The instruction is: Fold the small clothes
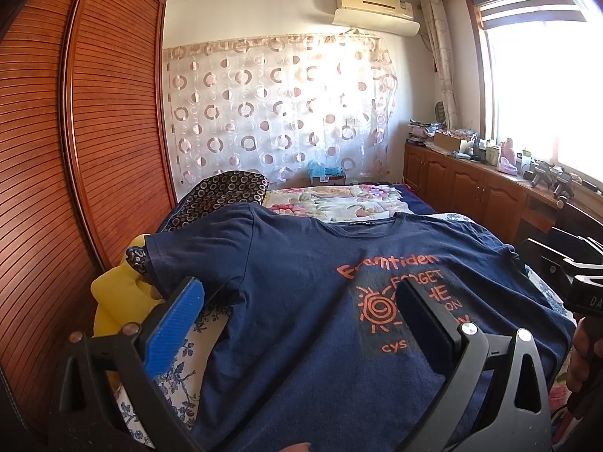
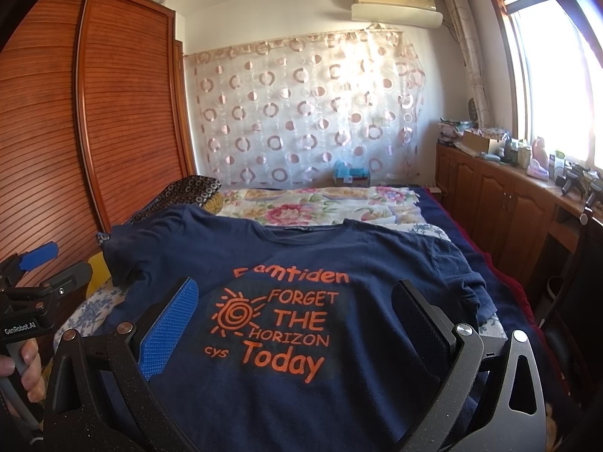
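Home bedroom, lived-in. Landmark: wide bed with floral quilt (image 2: 324,203) mid-room. Left of bed, tall reddish-brown slatted wooden wardrobe (image 2: 124,120) runs wall-length. Behind bed, sheer white curtain with pink ring pattern (image 2: 305,113) covers back wall; above it, cream wall-mounted air conditioner (image 2: 395,3). Right of bed, low brown wooden cabinets with arched doors (image 2: 490,192), top cluttered with small bottles and boxes, under bright sunlit window (image 2: 546,67). Dark ring-patterned pillow (image 1: 226,192) at bed's left edge. Recessed ceiling lights overhead.
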`<state>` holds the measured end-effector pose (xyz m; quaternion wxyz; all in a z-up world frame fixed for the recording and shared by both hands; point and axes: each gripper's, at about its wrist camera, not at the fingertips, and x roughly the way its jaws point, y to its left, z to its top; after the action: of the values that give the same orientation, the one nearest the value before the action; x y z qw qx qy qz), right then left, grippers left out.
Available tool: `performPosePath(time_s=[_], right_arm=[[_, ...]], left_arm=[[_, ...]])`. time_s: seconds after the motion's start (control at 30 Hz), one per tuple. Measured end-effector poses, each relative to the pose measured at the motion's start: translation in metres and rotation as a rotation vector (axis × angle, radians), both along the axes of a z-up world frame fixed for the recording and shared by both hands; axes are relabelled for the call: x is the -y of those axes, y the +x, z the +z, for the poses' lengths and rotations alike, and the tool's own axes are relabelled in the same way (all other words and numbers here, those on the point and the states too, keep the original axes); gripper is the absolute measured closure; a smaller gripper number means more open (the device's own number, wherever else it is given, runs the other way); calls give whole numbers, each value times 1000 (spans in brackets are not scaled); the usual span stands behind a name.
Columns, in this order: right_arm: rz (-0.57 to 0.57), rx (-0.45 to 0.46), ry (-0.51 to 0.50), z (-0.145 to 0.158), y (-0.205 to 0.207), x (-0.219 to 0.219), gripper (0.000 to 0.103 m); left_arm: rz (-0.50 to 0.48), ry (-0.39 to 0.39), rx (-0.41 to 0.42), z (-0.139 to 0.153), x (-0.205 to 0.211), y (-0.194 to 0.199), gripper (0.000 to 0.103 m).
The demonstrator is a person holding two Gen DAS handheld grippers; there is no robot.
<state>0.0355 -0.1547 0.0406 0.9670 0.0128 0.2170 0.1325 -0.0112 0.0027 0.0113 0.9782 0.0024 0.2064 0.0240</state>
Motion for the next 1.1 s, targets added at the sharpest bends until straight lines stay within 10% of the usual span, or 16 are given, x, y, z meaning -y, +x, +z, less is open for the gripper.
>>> performPosePath(time_s=[1.1], right_arm=[[9,-11,4,-4,4,1,0]], left_arm=[[-6,-2,-10,0,0,4,0]])
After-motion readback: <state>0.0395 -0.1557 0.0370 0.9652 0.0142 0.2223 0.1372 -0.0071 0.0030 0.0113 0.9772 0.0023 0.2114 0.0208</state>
